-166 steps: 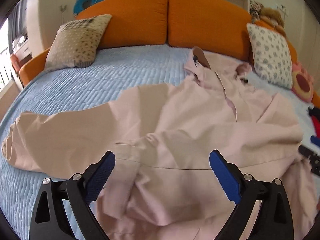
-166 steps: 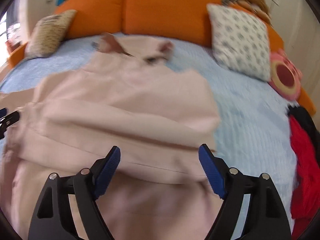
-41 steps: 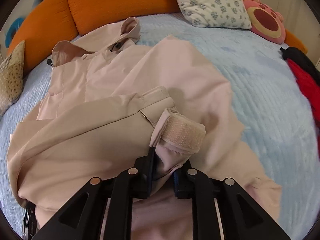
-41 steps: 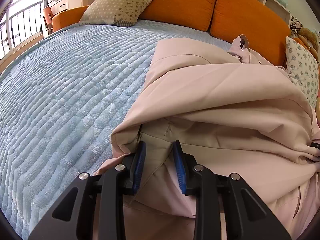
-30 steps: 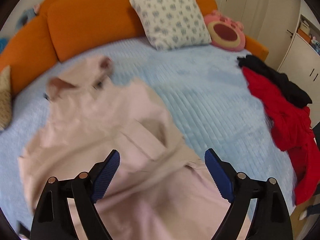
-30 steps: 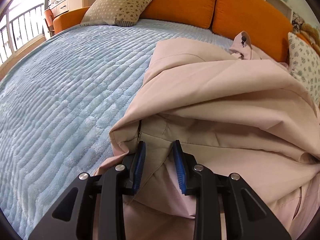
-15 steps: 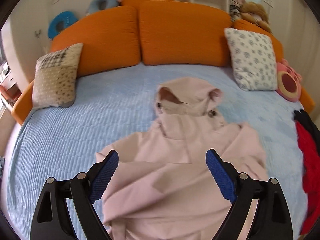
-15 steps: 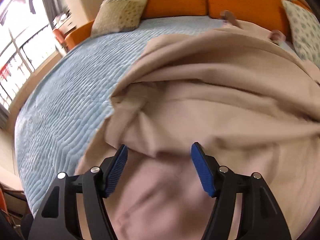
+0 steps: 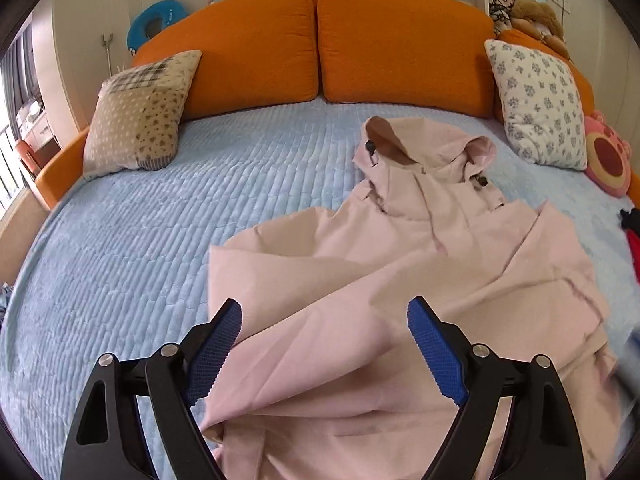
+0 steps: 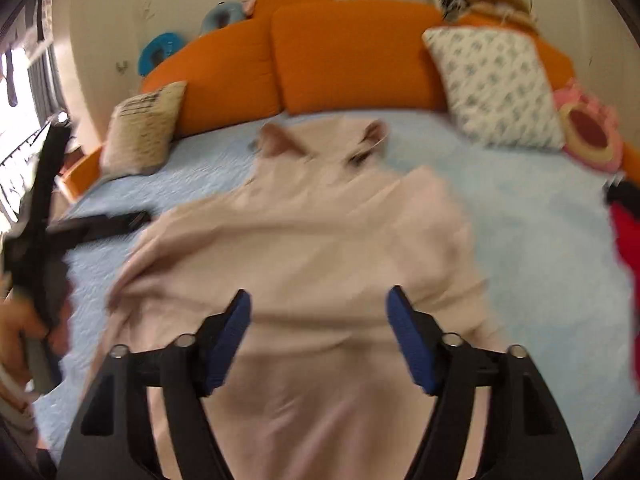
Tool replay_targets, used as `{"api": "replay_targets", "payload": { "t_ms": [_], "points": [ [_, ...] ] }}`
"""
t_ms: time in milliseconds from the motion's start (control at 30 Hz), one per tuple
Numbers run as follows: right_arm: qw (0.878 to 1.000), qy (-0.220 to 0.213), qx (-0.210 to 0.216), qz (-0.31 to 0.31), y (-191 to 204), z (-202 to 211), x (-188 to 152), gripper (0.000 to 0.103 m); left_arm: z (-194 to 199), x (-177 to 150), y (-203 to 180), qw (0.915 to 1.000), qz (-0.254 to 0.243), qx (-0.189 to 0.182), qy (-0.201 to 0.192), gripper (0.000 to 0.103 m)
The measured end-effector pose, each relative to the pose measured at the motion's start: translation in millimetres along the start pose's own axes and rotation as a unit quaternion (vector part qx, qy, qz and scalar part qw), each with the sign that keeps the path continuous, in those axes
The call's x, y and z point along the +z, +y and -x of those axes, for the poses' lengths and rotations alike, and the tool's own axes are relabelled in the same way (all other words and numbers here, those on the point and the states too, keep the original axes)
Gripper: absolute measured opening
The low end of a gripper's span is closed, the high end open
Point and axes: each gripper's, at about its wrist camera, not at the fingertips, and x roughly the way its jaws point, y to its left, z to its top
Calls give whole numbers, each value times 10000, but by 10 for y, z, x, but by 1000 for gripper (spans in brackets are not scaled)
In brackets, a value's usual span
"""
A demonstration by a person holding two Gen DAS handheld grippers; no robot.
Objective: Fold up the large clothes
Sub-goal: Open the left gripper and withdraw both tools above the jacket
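Observation:
A pale pink hooded jacket [image 9: 420, 260] lies on the blue bedspread [image 9: 140, 240], its sleeves folded in over the body and its hood toward the orange headboard. My left gripper [image 9: 324, 320] is open and empty above the jacket's lower part. My right gripper [image 10: 318, 312] is open and empty above the same jacket [image 10: 312, 232]; this view is motion-blurred. The left gripper also shows at the left edge of the right wrist view [image 10: 44, 216], held in a hand.
Orange headboard cushions [image 9: 312, 40] stand at the back. A beige patterned pillow [image 9: 140, 112] is at the left, a white floral pillow [image 9: 536, 104] and a pink plush cushion [image 9: 608, 160] at the right. Red and black clothes [image 10: 628, 240] lie at the right edge.
Both grippers let go of the jacket's folded sleeve and side and opened. Both pulled back and up to look over the whole jacket.

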Motion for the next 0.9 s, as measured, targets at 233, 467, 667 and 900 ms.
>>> {"api": "replay_targets", "payload": {
  "t_ms": [233, 467, 667, 900],
  "points": [
    [9976, 592, -343, -50, -826, -460, 270, 79, -192, -133, 299, 9995, 218, 102, 206, 87],
    [9920, 1254, -156, -60, -792, -949, 157, 44, -290, -233, 234, 9994, 126, 34, 314, 87],
    [9941, 1050, -220, 169, -649, -865, 137, 29, -264, -215, 189, 9996, 138, -31, 250, 87],
    [9950, 555, -823, 112, -924, -574, 333, 29, -217, -139, 161, 9997, 194, -30, 118, 87]
  ]
}}
